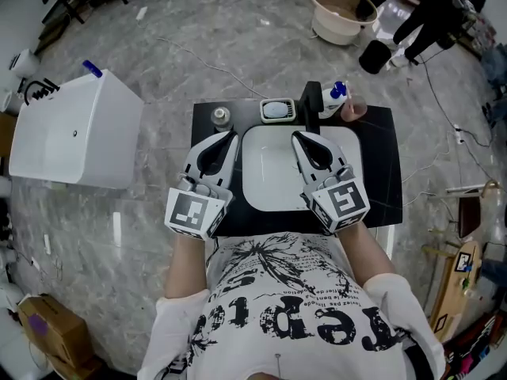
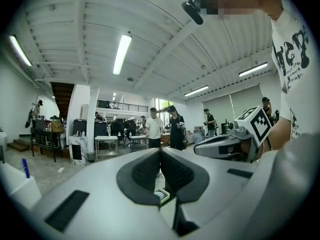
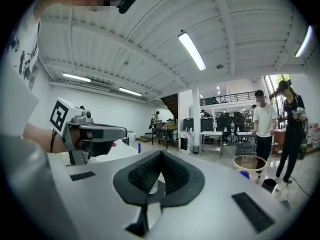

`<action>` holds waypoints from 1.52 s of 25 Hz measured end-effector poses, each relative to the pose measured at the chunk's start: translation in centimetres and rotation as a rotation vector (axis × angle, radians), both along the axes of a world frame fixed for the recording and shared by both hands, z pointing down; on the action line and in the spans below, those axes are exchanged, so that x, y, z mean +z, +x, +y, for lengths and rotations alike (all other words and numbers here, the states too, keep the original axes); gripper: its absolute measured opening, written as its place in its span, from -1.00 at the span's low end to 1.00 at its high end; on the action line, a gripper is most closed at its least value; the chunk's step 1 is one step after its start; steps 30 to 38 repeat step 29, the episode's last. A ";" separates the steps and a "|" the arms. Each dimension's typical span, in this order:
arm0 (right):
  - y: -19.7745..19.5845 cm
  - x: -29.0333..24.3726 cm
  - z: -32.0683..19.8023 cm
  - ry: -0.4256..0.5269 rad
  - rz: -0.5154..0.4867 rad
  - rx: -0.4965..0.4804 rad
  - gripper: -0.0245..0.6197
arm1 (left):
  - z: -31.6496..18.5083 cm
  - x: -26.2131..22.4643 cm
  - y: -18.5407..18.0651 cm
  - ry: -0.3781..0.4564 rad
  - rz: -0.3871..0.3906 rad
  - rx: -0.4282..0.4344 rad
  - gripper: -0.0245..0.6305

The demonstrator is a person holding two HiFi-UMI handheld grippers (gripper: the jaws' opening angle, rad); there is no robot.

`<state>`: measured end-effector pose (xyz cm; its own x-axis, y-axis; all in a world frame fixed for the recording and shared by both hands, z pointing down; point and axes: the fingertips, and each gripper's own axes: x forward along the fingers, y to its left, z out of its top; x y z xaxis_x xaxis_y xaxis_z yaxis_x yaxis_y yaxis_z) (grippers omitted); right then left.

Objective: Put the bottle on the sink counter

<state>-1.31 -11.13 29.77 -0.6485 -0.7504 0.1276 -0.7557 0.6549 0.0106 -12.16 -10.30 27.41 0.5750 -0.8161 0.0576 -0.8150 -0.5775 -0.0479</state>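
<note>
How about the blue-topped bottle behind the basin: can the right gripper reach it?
Probably yes: nothing stands between the right gripper and the blue-topped bottle, though its fingers are shut.

The person wears a white short-sleeved T-shirt point(image 1: 261, 343) printed in black with large lettering and a spiky drawing. The left gripper point(image 1: 229, 137) and right gripper point(image 1: 298, 138) have smooth pale grey shells, black ribbed pads point(image 2: 145, 174), and each a cube point(image 1: 194, 212) of black-and-white square markers.
</note>
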 end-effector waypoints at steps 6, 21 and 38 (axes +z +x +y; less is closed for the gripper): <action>0.8 0.2 0.6 0.001 0.006 0.000 -0.89 | 0.4 0.4 1.1 -0.009 0.015 0.009 -0.88; 1.4 0.1 0.0 0.016 0.004 0.019 -0.89 | -0.2 0.5 1.5 -0.014 0.028 0.015 -0.88; 1.3 -0.1 -0.3 0.021 -0.001 0.024 -0.89 | -0.4 0.2 1.5 -0.007 0.019 0.015 -0.88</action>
